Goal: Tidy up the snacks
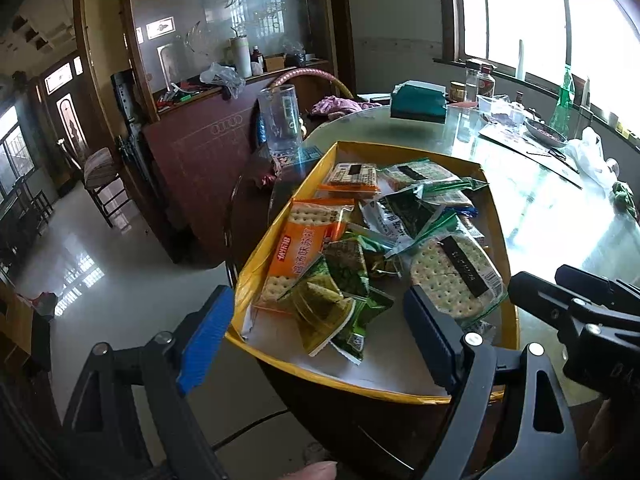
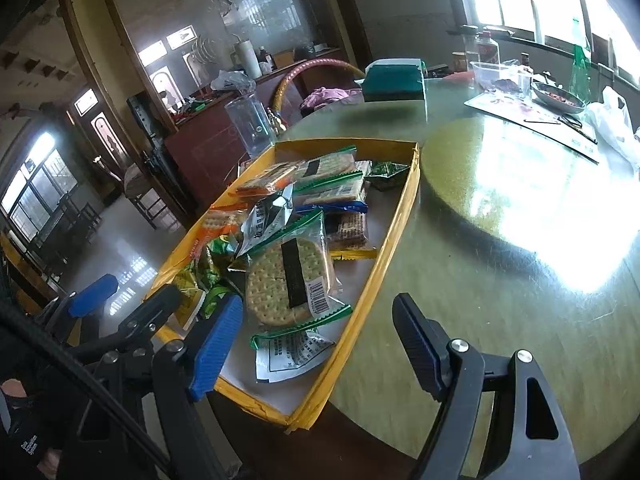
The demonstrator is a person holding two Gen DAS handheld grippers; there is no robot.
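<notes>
- the room has a shiny pale floor, a big bright window (image 1: 520, 12) and a dark wooden cabinet with glass doors (image 1: 224, 36).
- a round table (image 2: 500, 248) with a shiny green glass top fills the right side of both views.
- a yellow box (image 1: 276, 224) (image 2: 384, 236) sits at the near edge of the table, and its near end hangs a little over the edge.
- the box is full of snack packs piled on each other.
- a round cracker pack (image 1: 456, 272) (image 2: 288, 280) with a dark label and green ends lies at the near right part of the box.
- an orange cracker pack (image 1: 300, 248) lies along the left wall of the box.
- small green snack bags (image 1: 340, 300) lie in the near end of the box, between the orange pack and the round cracker pack.
- a clear plastic cup (image 1: 280, 116) (image 2: 250, 124) stands just past the far left corner of the box.
- a dark green box (image 1: 418, 100) (image 2: 394, 80) sits on the table, well past the yellow box.
- a white plastic bag (image 2: 612, 120) lies on the table far to the right of the yellow box.
- the left gripper (image 1: 316, 340) hangs over the near end of the yellow box with its blue pads spread wide, holding nothing.
- the right gripper (image 2: 316, 348) hangs over the near right wall of the yellow box, its pads spread wide too, holding nothing.
</notes>
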